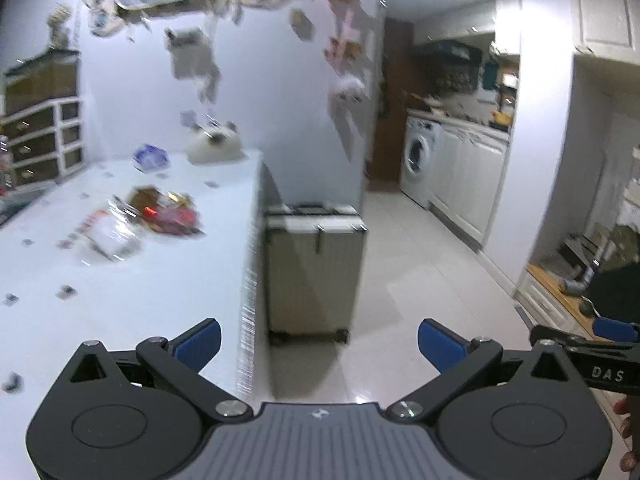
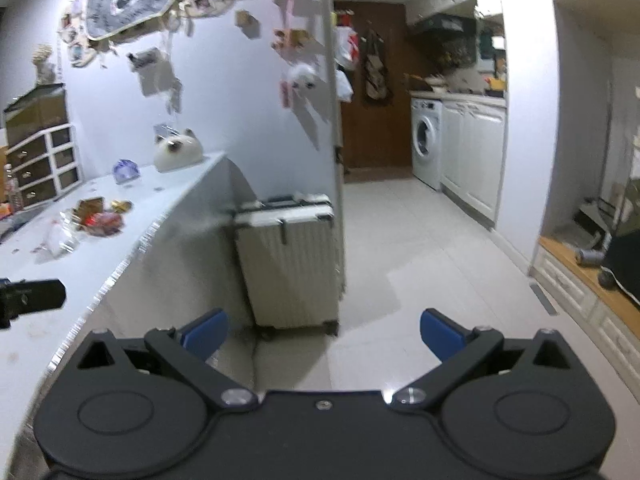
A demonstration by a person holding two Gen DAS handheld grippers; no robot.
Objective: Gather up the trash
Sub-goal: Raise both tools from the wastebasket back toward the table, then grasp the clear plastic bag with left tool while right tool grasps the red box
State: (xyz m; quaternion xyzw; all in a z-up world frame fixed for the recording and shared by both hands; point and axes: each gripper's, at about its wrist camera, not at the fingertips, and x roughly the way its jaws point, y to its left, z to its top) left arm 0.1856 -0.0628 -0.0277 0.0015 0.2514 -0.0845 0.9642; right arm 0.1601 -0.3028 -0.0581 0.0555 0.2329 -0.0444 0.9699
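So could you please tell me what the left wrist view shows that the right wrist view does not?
Only the left wrist view shows the right gripper at its right edge, with fingertips of the hand below it. Only the right wrist view shows white bags hanging by the brown door, and a dark part of the left gripper at its left edge. Both show the white table with the trash pile, the cat-face cushion, the suitcase and the washing machine.

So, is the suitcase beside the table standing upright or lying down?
Upright. The suitcase stands on its wheels on the floor next to the table, with its handle on top.
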